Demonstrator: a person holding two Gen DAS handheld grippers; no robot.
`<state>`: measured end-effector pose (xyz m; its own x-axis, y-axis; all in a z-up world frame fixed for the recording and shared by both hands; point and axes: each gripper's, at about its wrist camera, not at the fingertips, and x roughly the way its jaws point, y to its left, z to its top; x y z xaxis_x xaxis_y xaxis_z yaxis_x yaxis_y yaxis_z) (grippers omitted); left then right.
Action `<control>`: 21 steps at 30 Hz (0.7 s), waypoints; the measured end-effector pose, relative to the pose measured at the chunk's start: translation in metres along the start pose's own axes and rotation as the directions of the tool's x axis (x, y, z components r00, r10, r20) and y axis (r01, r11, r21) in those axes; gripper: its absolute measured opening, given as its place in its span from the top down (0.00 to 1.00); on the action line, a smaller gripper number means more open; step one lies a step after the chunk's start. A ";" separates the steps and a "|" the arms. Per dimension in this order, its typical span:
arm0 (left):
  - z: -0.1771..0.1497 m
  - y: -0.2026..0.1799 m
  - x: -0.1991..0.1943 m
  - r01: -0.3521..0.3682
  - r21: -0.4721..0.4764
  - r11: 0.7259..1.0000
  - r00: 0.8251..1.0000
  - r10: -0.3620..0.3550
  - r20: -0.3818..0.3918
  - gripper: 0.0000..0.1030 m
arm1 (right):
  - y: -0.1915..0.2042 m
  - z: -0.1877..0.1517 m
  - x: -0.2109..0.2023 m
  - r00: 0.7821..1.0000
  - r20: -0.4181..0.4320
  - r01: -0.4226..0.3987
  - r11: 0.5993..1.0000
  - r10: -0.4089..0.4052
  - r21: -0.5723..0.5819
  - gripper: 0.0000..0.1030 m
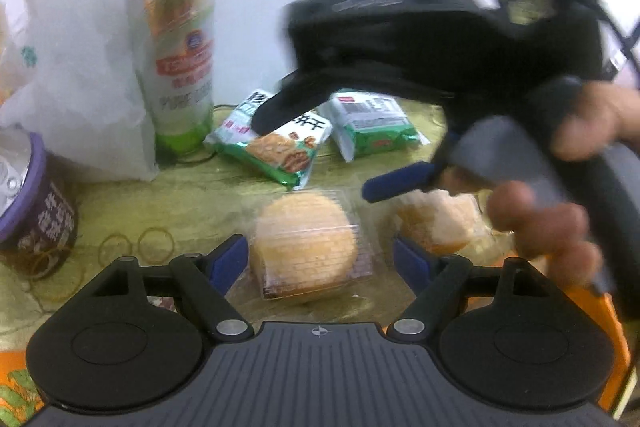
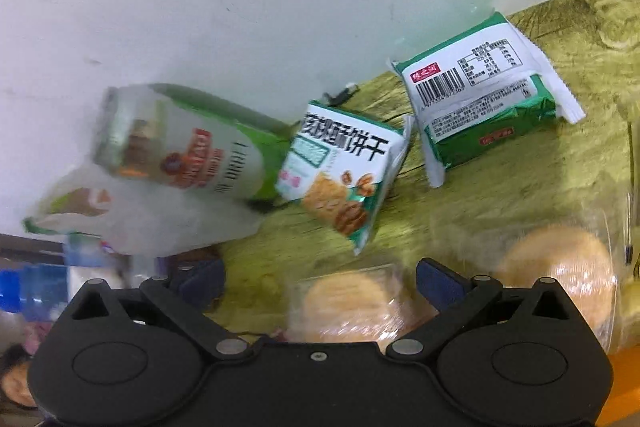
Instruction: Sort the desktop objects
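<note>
Left wrist view showed the left gripper [image 1: 316, 259] tilted down over a round pastry in a clear plastic box [image 1: 306, 247]. Its jaws stood about half open on both sides of the box, apparently not pressing it, probably lined up for a grasp. The pastry looked pale gold and flat-topped, lying on the yellow-green table [image 1: 192, 187]. Behind it stood a beer can [image 1: 176, 59] and two green biscuit packets [image 1: 276, 147]. The right gripper [image 1: 396, 183], in a hand [image 1: 568, 187], crossed above, blurred.

Right wrist view showed the right gripper's jaws open and holding nothing, above the same boxed pastry [image 2: 348, 307]; a second pastry [image 2: 556, 275] lay beside it.
</note>
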<state>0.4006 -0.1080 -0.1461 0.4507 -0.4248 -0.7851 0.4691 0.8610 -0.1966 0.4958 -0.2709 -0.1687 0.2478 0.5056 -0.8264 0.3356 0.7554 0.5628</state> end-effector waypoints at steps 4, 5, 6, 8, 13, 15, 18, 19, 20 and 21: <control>-0.002 0.001 0.009 0.004 0.009 1.000 1.000 -0.004 -0.023 0.22 | 0.001 0.000 0.011 0.998 -0.043 0.053 0.999 -0.054 -0.011 0.00; -0.003 0.002 0.011 0.012 0.004 1.000 1.000 -0.012 -0.027 0.21 | 0.000 0.000 0.015 0.996 -0.065 0.056 0.998 -0.057 -0.008 0.00; -0.004 0.003 0.013 0.016 0.006 1.000 0.999 -0.016 -0.029 0.21 | -0.001 0.000 0.020 0.995 -0.087 0.057 0.998 -0.057 -0.002 0.00; -0.005 0.005 0.019 0.018 0.005 1.000 0.999 -0.017 -0.042 0.21 | -0.002 0.001 0.025 0.993 -0.099 0.065 0.998 -0.065 0.000 0.00; -0.005 0.014 0.026 0.031 -0.032 0.999 0.999 -0.032 -0.041 0.18 | -0.003 0.003 0.027 0.992 -0.129 0.020 1.000 -0.017 0.021 0.00; -0.005 0.016 0.025 0.031 -0.042 0.999 0.999 -0.033 -0.041 0.18 | -0.005 0.003 0.023 0.991 -0.134 -0.022 0.999 0.028 0.046 0.00; -0.005 0.021 0.028 0.033 -0.050 0.998 0.998 -0.035 -0.048 0.18 | -0.008 0.003 0.019 0.988 -0.130 -0.079 0.994 0.089 0.076 0.00; -0.005 0.023 0.028 0.036 -0.052 0.998 0.998 -0.039 -0.050 0.18 | -0.009 0.003 0.018 0.986 -0.127 -0.095 0.992 0.105 0.084 0.00; -0.005 0.024 0.028 0.038 -0.054 0.998 0.998 -0.041 -0.052 0.18 | -0.009 0.003 0.017 0.985 -0.126 -0.107 0.990 0.118 0.090 0.00; -0.006 0.025 0.029 0.040 -0.059 0.997 0.998 -0.043 -0.054 0.18 | -0.009 0.003 0.015 0.984 -0.124 -0.118 0.988 0.130 0.095 0.00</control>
<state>0.4211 -0.0976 -0.1769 0.3883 -0.4456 -0.8066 0.4412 0.8584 -0.2618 0.4990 -0.2712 -0.1862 0.1750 0.6469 -0.7422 0.3889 0.6471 0.6557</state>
